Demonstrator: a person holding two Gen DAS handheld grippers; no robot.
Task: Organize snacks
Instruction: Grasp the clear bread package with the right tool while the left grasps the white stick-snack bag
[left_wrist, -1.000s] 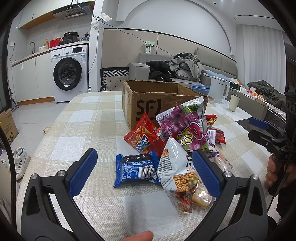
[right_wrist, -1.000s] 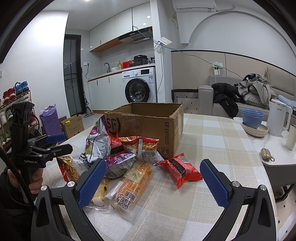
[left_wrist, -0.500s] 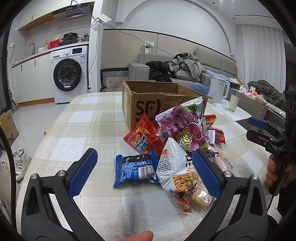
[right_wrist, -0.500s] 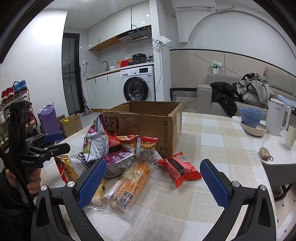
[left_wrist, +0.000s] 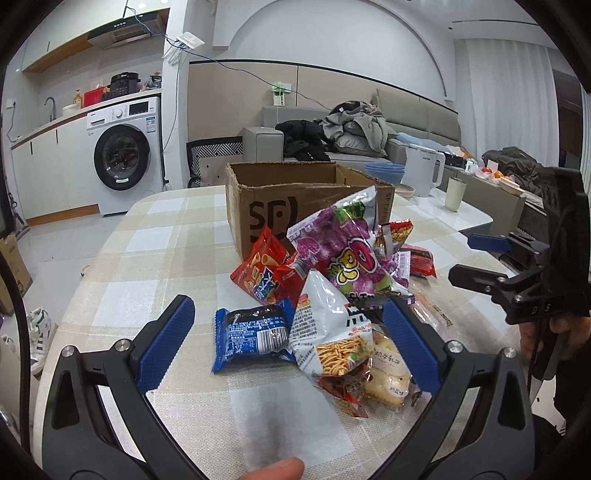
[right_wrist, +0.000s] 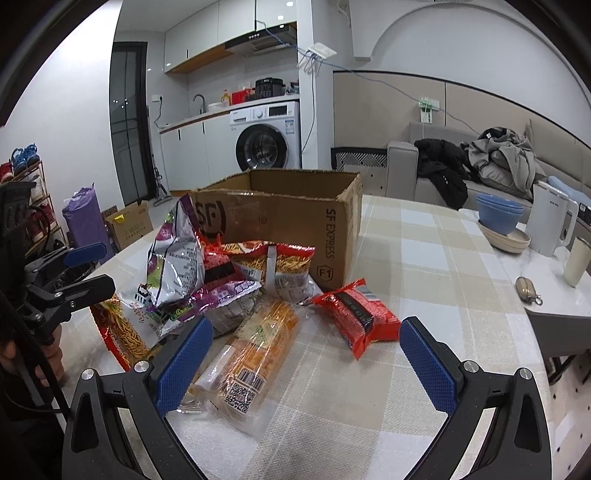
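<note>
A pile of snack packs lies on the checked tablecloth in front of an open cardboard box (left_wrist: 295, 199), also in the right wrist view (right_wrist: 280, 218). My left gripper (left_wrist: 288, 336) is open and empty, low over a blue packet (left_wrist: 253, 334) and a white noodle-snack bag (left_wrist: 328, 339). A purple bag (left_wrist: 340, 251) and a red chip bag (left_wrist: 264, 271) lie behind. My right gripper (right_wrist: 303, 358) is open and empty above a clear orange pack (right_wrist: 255, 354), with a red packet (right_wrist: 356, 314) just beyond.
A white kettle (right_wrist: 552, 221), stacked blue bowls (right_wrist: 498, 216) and a cup (right_wrist: 576, 264) stand on the side counter at the right. The table edge (right_wrist: 532, 369) runs close on the right. A washing machine and sofa stand behind.
Both grippers have risen slightly and stayed open. The right wrist view has shifted a little toward the pile. No snack has moved.
</note>
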